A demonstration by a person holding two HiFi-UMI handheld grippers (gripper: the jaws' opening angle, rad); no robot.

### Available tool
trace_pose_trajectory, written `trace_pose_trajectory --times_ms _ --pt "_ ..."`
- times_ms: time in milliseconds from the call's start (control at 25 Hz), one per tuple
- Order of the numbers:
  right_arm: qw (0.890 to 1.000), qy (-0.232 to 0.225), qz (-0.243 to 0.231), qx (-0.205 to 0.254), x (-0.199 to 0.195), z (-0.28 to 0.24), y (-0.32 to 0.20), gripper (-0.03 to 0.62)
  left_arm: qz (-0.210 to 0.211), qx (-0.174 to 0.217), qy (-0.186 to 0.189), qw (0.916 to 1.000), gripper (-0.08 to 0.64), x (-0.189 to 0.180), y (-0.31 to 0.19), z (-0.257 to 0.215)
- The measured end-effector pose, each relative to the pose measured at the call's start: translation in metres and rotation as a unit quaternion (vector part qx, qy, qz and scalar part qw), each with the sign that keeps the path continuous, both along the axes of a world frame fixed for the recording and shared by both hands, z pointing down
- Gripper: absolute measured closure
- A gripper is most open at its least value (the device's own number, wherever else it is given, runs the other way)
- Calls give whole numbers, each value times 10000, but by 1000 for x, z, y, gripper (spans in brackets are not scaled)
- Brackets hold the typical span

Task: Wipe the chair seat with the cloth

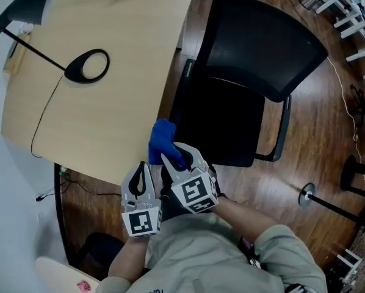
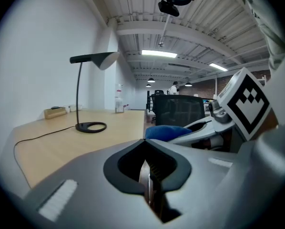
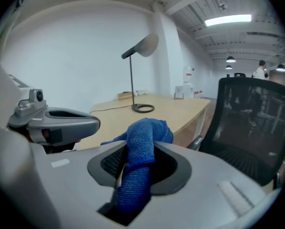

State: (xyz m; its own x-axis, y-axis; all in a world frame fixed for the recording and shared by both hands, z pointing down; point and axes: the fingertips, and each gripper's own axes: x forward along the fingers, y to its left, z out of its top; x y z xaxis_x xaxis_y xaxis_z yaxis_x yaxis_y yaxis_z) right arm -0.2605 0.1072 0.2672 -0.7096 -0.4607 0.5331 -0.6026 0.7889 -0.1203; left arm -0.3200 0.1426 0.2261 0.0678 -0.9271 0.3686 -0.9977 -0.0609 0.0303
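You held both grippers side by side off the table's near edge, pointing slightly downward. Your right gripper was clamped on the blue cloth, just beside the chair seat. Your left gripper had its jaws closed and empty.

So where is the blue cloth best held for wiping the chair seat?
Hold the blue cloth by its bunched middle, from behind, as the right gripper has it: the jaws pinch a narrow fold and a wad sticks out past the tips, so the wad, not the jaws, would likely meet the chair seat.
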Motion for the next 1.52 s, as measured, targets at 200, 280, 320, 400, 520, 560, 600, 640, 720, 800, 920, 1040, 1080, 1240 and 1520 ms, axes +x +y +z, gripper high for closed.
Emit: trace_pose_trajectory --times_ms 200,280,320,400,520,560,600,640,720,800,920,1040,1080,1240,1520 --pt "9977 -37 679 75 96 -4 -48 477 665 -61 158 9976 555 90 -41 5" --pt "9961 -60 876 72 128 -2 -64 480 869 -179 194 9959 555 122 -57 9" --pt "9955 -72 940 72 142 0 -72 482 955 -200 183 9951 555 136 -65 10" --pt "9951 -82 979 69 166 4 -88 482 1100 -114 159 9937 555 164 -82 11" --pt "9960 -6 892 89 194 13 -107 483 1116 -209 90 9935 555 198 -103 16" --pt "9963 23 856 94 201 16 -114 483 1109 -267 57 9935 555 207 -108 19" --pt "9966 37 820 85 206 20 -120 483 1134 -285 46 9931 555 215 -114 22" --pt "9969 38 788 58 210 24 -127 483 1172 -261 60 9928 555 222 -120 24" --pt "9973 32 739 -36 214 34 -138 483 1222 -245 85 9922 555 234 -128 30" --pt "9975 25 691 -148 213 47 -148 483 1214 -326 73 9920 555 239 -134 40" --pt "9976 46 632 -273 201 75 -168 483 1073 -396 76 9934 555 233 -147 62" --pt "9972 153 601 -412 187 115 -188 483 917 -513 149 9944 555 223 -161 96" --pt "9968 163 605 -494 180 129 -194 483 892 -576 154 9942 555 219 -165 110" --pt "9942 176 681 -812 160 192 -216 482 816 -803 178 9933 554 205 -182 164" --pt "9919 335 620 -1060 135 285 -249 483 663 -963 519 9918 555 199 -204 241"
